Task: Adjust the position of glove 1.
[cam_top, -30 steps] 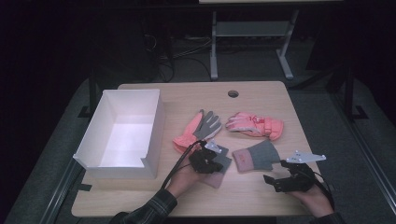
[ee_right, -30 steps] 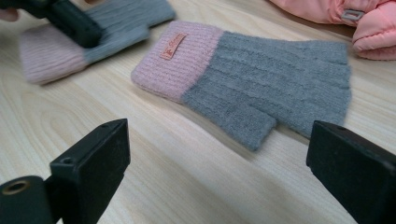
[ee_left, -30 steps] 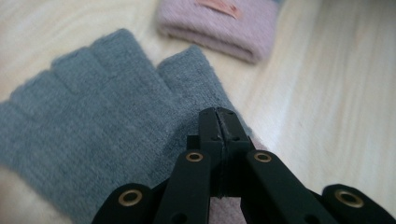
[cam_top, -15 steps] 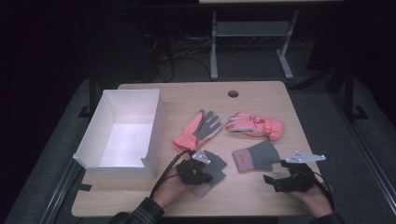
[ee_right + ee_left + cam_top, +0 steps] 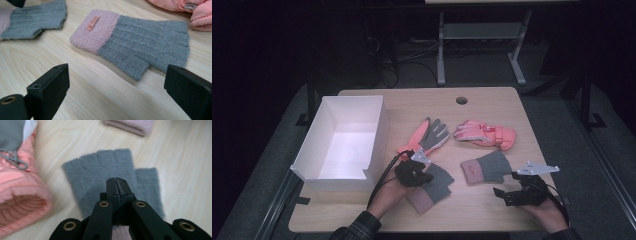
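In the high view the left tongs (image 5: 418, 172) sit low and centre, on the grey mitten (image 5: 435, 184) lying on the bench (image 5: 492, 97). The left gripper view reveals their jaws pinched together on its fabric. The right tongs (image 5: 506, 194), lower right, gape wide, empty.

Bare table (image 5: 492, 100) lies along the far edge and between the two grey mitts (image 5: 437, 182) (image 5: 487, 166). The white box (image 5: 342, 145) walls off the left side. Two pink gloves (image 5: 424, 136) (image 5: 486, 134) block the middle; a narrow gap runs between them.
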A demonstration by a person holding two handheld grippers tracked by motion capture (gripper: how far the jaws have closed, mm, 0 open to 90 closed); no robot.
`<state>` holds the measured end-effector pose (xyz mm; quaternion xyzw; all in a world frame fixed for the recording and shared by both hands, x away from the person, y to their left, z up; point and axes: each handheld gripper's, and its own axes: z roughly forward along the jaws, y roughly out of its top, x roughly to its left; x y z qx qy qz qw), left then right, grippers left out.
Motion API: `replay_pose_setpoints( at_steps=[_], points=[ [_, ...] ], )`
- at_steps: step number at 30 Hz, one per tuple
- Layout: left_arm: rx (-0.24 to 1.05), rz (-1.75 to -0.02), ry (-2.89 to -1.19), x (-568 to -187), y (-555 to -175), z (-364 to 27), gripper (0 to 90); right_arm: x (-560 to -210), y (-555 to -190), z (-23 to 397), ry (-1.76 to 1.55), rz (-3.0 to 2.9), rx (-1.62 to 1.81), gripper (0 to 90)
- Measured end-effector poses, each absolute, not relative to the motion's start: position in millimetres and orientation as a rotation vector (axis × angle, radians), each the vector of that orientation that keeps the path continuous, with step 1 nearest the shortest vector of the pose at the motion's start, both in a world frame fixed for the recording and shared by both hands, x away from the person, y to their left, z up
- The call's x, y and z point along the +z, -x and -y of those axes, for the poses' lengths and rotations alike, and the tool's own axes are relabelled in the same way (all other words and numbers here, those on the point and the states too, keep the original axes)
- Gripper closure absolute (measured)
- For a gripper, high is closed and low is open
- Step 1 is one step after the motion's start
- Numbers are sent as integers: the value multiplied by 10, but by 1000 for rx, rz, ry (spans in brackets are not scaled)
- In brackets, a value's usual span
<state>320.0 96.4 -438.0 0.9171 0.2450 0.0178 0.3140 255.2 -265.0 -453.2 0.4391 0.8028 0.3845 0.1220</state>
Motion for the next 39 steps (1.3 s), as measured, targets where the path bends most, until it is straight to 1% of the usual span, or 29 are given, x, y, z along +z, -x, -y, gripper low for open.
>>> replay_pose_setpoints(
  at_steps=[3,5,17,23,27,33,36,39],
  points=[
    [10,-646,-2453,-4476,-3248,-928,896,-4533,-2555,2660,-1283,-2342,1121,60],
    [-16,-655,-2424,-4502,-3259,-902,896,-4532,-2555,2663,-1283,-2341,1122,60],
    [-26,-622,-2412,-4527,-3269,-627,897,-4533,-2554,2668,-1278,-2342,1121,60],
    [-22,-624,-2392,-4521,-3275,-571,897,-4525,-2540,2673,-1287,-2336,1125,60],
    [11,-617,-2396,-4407,-3234,-720,896,-4523,-2544,2673,-1287,-2338,1126,60],
    [97,-716,-2396,-4371,-3143,-1035,896,-4527,-2547,2683,-1285,-2336,1123,61],
    [93,-749,-2392,-4405,-3132,-1106,894,-4526,-2542,2677,-1288,-2335,1120,62],
    [76,-737,-2405,-4419,-3097,-1114,895,-4529,-2547,2671,-1295,-2333,1123,62]
  ],
)
